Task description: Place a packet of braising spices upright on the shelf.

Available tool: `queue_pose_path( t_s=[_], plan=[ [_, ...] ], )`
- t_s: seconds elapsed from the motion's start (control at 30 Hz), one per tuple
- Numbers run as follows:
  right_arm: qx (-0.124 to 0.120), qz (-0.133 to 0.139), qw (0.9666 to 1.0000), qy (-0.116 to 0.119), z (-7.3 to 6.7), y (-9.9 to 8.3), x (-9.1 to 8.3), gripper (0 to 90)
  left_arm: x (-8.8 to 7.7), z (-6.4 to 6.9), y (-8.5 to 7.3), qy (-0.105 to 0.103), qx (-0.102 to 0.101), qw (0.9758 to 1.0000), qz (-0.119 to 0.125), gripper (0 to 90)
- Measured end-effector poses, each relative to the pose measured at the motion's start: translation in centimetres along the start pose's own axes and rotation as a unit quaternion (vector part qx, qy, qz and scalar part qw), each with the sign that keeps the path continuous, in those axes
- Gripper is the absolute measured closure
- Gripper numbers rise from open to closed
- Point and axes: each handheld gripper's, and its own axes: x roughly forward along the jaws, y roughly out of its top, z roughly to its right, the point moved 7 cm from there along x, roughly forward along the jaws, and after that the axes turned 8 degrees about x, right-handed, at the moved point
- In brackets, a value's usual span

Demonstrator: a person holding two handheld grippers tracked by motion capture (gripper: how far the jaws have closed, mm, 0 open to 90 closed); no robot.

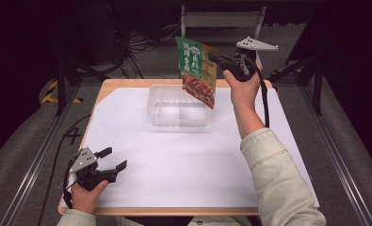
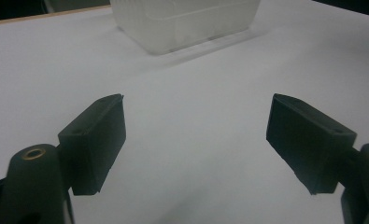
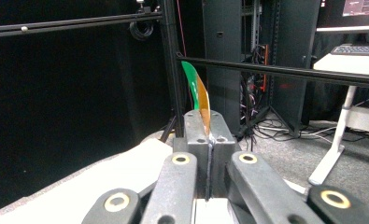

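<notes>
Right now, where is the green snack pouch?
In the high view the green snack pouch hangs in the air, pinched by the right claw, above the right end of the clear plastic tub.

Printed text on food pouch (image 1: 197,70) too small to read; pouch seen edge-on (image 3: 198,95) in right gripper view, lower edge hidden between jaws. Clear container (image 2: 184,21) cropped by top edge in left gripper view.
</notes>
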Motion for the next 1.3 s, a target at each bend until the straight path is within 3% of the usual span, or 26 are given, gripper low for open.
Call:
queue_pose_path(
  t_s=[0.87,1.3],
  plan=[
    [0.019,0.000,0.9997,-0.017,0.1,-1.3,0.9,90.0,0.1,0.2,0.0,-0.004,-0.002,1.0000,-0.002,20.4],
    [0.041,0.002,0.9991,-0.012,0.6,-2.9,1.6,90.0,0.1,0.1,-0.1,-0.005,-0.001,1.0000,-0.003,20.4]
  ],
)
